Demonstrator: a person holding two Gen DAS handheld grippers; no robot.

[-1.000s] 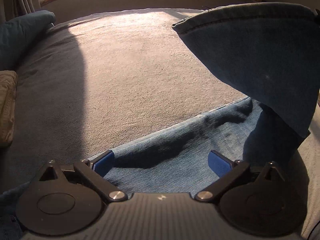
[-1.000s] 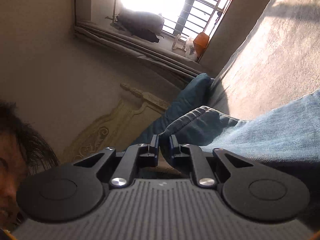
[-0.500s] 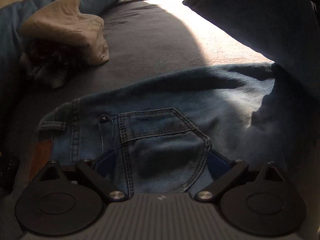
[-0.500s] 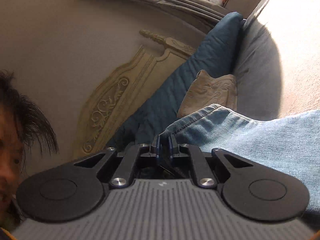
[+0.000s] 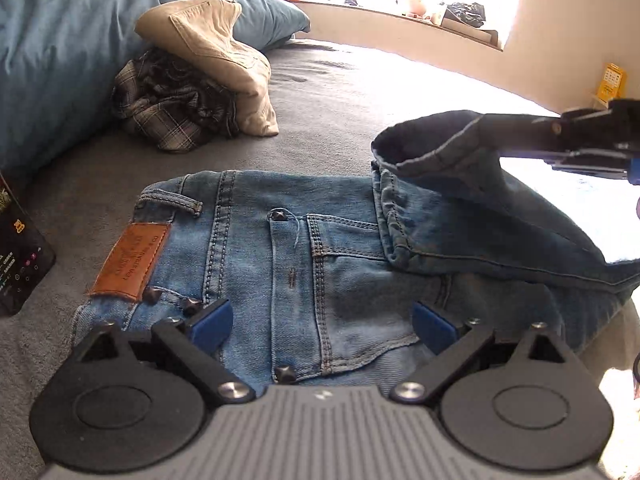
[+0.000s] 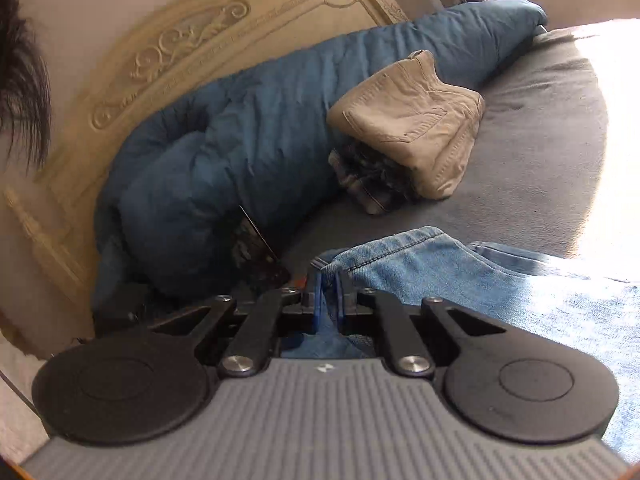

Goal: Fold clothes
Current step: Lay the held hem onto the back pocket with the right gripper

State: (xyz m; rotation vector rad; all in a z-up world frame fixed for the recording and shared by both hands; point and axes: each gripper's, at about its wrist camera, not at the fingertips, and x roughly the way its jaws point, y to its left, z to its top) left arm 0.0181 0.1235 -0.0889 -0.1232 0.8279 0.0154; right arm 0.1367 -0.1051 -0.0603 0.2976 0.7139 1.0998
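Note:
Blue jeans (image 5: 288,248) lie flat on the grey bed, back pocket and brown leather patch (image 5: 130,262) facing up. My left gripper (image 5: 322,322) hovers open just above the seat of the jeans, nothing between its blue pads. The leg end of the jeans (image 5: 436,148) is folded over toward the waist and hangs from my right gripper (image 5: 560,142), which enters from the right in the left wrist view. In the right wrist view that gripper (image 6: 327,294) is shut on the jeans hem (image 6: 400,256).
A folded beige garment (image 5: 212,52) lies on a crumpled plaid one (image 5: 172,108) against blue pillows (image 5: 52,60) at the bed's head. A dark card (image 5: 20,264) rests left of the jeans. A carved headboard (image 6: 192,48) and a person's hair (image 6: 20,60) show at left.
The right gripper carried the leg end down and over toward the waist. The left gripper swung left, so the pocket, waistband and clothes pile came into view.

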